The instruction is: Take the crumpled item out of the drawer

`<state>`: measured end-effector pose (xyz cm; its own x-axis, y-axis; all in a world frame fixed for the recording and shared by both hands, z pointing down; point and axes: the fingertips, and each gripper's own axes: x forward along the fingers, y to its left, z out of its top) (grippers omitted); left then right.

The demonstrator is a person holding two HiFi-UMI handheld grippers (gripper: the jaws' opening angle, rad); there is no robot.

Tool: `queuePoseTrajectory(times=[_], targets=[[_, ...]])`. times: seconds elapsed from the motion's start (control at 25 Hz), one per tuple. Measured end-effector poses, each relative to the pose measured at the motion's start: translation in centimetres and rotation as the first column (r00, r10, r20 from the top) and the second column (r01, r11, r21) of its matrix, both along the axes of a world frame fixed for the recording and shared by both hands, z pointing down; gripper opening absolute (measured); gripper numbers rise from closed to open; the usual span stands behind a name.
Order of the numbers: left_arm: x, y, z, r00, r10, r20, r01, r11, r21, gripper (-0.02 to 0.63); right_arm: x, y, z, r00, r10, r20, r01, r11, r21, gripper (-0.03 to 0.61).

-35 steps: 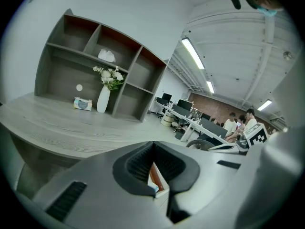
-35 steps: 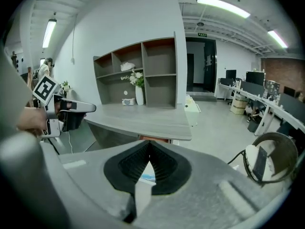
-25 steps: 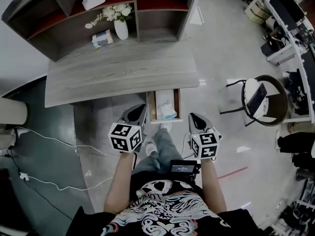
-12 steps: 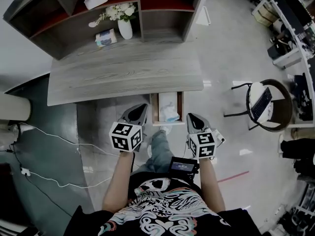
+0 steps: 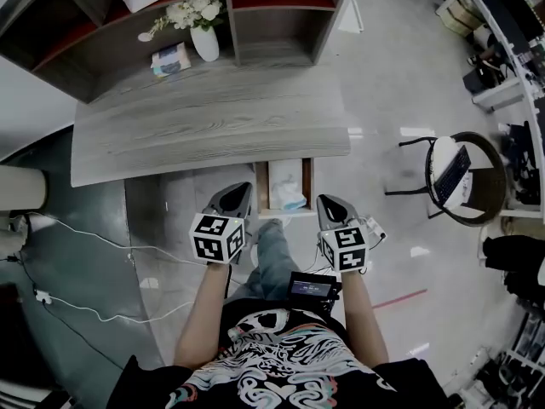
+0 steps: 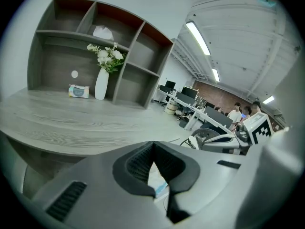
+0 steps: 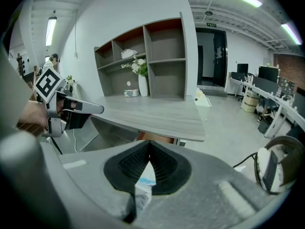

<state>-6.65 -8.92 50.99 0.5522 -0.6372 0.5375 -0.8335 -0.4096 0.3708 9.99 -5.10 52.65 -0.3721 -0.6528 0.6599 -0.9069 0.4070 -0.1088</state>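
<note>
head view looks down on desk and drawer; gripper views face that desk, low.

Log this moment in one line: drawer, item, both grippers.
drawer: open | item: in drawer | left gripper: shut, empty | right gripper: shut, empty | step: item not yet grasped

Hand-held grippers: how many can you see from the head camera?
2. The left hand-held gripper sits left of the open drawer, the right hand-held gripper right of it.

We find no legible text. Screen at waist: lit characters, too small for us to read. Box on surface: print blurred.
</note>
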Motion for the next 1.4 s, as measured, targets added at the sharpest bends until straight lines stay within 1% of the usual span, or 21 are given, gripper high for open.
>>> queuePoseTrajectory(times=[0.08, 0.16, 0.24, 0.32, 0.48, 0.56, 0.72, 0.84, 1.12, 1.28, 1.4], targets=[[-0.2, -0.1, 1.1, 1.000, -0.004, 0.027, 0.004, 1.000, -0.022, 0.003, 0.1, -0.1, 0.9, 1.000, -0.003, -0.001, 0.003, 1.000, -0.021, 0.005], [-0.4, -0.1, 2.3, 0.997, -0.001, 0.071, 0.004, 0.999, -0.042, 0.002, 0.4, -0.2, 2.0, 1.000, -0.001, -0.006, 0.000, 0.999, -0.045, 0.005], [-0.4, 0.0, 3.2, 0.996, 0.005, 0.089, 0.000, 0.998, -0.062, 0.003, 0.5, -0.2, 2.9, 1.000, -0.002, -0.010, 0.001, 0.998, -0.067, 0.005], [-0.3, 0.1, 4.0, 0.997, 0.009, 0.078, -0.003, 0.997, -0.081, 0.003, 0.7, -0.1, 3.8, 1.000, -0.006, -0.009, 0.005, 0.996, -0.090, 0.005], [0.4, 0.1, 5.3, 0.999, 0.010, 0.033, -0.006, 0.994, -0.113, 0.002, 0.6, -0.4, 5.7, 1.000, -0.027, -0.013, 0.025, 0.991, -0.132, 0.005], [0.6, 0.0, 6.0, 1.000, 0.012, 0.025, -0.009, 0.991, -0.130, 0.003, 0.6, -0.6, 6.5, 0.999, -0.039, -0.012, 0.037, 0.988, -0.149, 0.005], [1.1, 0.0, 7.4, 0.999, 0.026, 0.030, -0.021, 0.987, -0.160, 0.002, 0.5, -1.3, 7.6, 0.998, -0.053, -0.020, 0.049, 0.985, -0.166, 0.005], [1.2, 0.1, 8.5, 0.998, 0.031, 0.051, -0.022, 0.984, -0.176, 0.002, 0.5, -1.5, 8.7, 0.996, -0.075, -0.039, 0.066, 0.980, -0.188, 0.005], [1.0, 0.4, 11.2, 0.996, 0.046, 0.081, -0.027, 0.973, -0.227, 0.003, -0.1, -1.8, 11.0, 0.991, -0.131, -0.037, 0.119, 0.964, -0.236, 0.005], [1.5, 0.6, 12.6, 0.995, 0.060, 0.077, -0.038, 0.965, -0.260, 0.003, -0.4, -1.4, 12.5, 0.982, -0.185, -0.050, 0.165, 0.950, -0.267, 0.005], [2.2, 0.9, 13.4, 0.995, 0.071, 0.070, -0.049, 0.960, -0.275, 0.003, -0.4, -1.4, 13.3, 0.978, -0.202, -0.050, 0.181, 0.943, -0.278, 0.005]])
